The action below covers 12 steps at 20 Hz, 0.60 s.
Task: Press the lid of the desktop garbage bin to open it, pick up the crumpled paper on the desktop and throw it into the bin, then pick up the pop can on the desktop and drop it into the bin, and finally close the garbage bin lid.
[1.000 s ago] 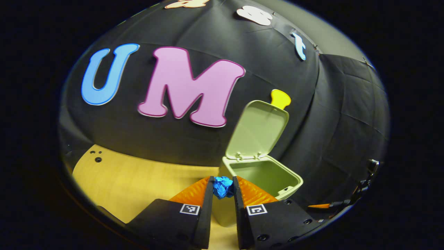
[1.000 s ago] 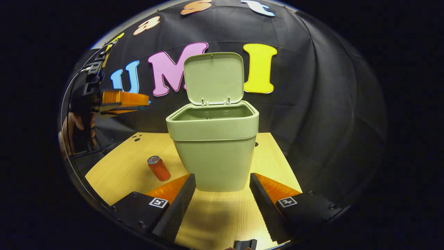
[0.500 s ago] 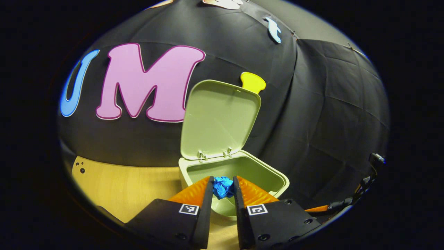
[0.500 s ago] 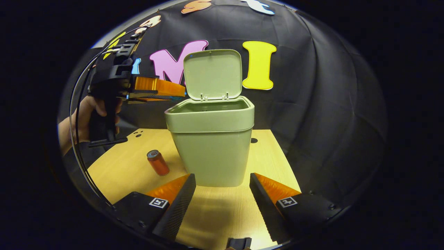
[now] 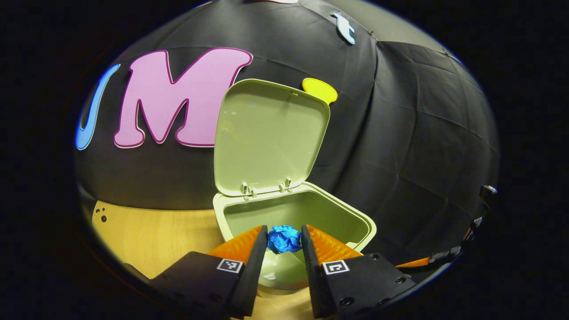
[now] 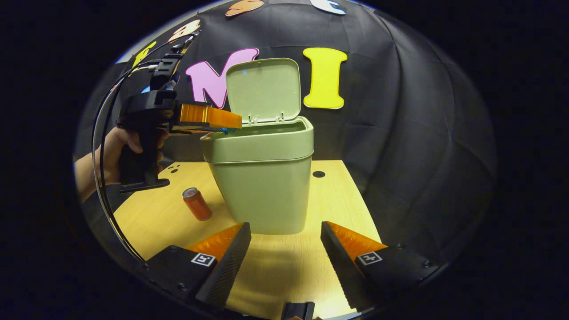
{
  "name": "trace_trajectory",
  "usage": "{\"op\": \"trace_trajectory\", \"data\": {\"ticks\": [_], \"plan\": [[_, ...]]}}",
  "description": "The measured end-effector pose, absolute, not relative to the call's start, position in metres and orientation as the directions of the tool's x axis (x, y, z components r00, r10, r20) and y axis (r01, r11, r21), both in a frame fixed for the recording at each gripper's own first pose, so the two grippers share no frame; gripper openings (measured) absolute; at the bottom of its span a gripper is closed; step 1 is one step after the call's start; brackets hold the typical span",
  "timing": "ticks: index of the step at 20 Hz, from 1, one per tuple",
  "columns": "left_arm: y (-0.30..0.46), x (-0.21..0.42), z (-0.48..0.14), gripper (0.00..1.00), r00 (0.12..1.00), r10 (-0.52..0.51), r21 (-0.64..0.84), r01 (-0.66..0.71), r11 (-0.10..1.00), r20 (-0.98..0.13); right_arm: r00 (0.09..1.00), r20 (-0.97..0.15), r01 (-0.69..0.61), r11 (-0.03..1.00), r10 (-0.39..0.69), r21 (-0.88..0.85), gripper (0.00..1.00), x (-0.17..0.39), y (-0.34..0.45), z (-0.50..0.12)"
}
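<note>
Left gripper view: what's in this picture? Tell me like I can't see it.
The left gripper pinches a blue crumpled paper ball above the open green bin. The bin's lid stands up behind it, on a wooden table.

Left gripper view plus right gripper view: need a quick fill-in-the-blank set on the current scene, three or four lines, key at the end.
1. The left gripper is shut on the crumpled ____ paper ball.
2. The pale green plastic bin's hinged lid stands ____.
3. The orange pop can stands on the light wooden ____.
4. The right gripper's jaws are ____, holding nothing.

Missing words: blue; open; table; open
</note>
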<state>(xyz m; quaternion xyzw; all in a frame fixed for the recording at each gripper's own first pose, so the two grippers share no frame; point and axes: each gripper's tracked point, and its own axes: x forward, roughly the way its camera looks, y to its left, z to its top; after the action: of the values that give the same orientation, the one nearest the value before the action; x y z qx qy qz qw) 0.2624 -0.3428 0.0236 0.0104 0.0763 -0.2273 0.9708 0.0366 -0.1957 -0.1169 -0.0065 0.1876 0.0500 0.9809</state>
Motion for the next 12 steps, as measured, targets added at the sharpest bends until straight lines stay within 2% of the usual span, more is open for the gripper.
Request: {"op": "trace_trajectory", "data": {"ticks": [2,4,7,8,12], "plan": [[-0.344,0.262,0.025,0.56,0.884,-0.445,0.006,0.450,0.893,-0.145,0.922,-0.375,-0.102,0.995,0.097,0.005,0.99,0.037,-0.195,-0.118],[-0.343,0.263,0.025,0.75,0.887,-0.437,0.037,0.446,0.894,-0.147,0.919,-0.381,-0.107,0.994,0.100,0.002,0.99,0.039,-0.191,-0.119],[-0.336,0.260,0.029,0.86,0.898,-0.425,0.033,0.431,0.902,-0.119,0.920,-0.379,-0.113,0.994,0.103,-0.004,0.99,0.040,-0.185,-0.117],[-0.331,0.257,0.033,0.95,0.901,-0.421,0.021,0.426,0.905,-0.103,0.920,-0.378,-0.115,0.993,0.105,-0.002,0.99,0.041,-0.181,-0.116],[-0.290,0.242,0.050,0.95,0.923,-0.382,-0.007,0.382,0.924,-0.040,0.919,-0.378,-0.123,0.992,0.115,0.005,0.99,0.044,-0.163,-0.110]]}}
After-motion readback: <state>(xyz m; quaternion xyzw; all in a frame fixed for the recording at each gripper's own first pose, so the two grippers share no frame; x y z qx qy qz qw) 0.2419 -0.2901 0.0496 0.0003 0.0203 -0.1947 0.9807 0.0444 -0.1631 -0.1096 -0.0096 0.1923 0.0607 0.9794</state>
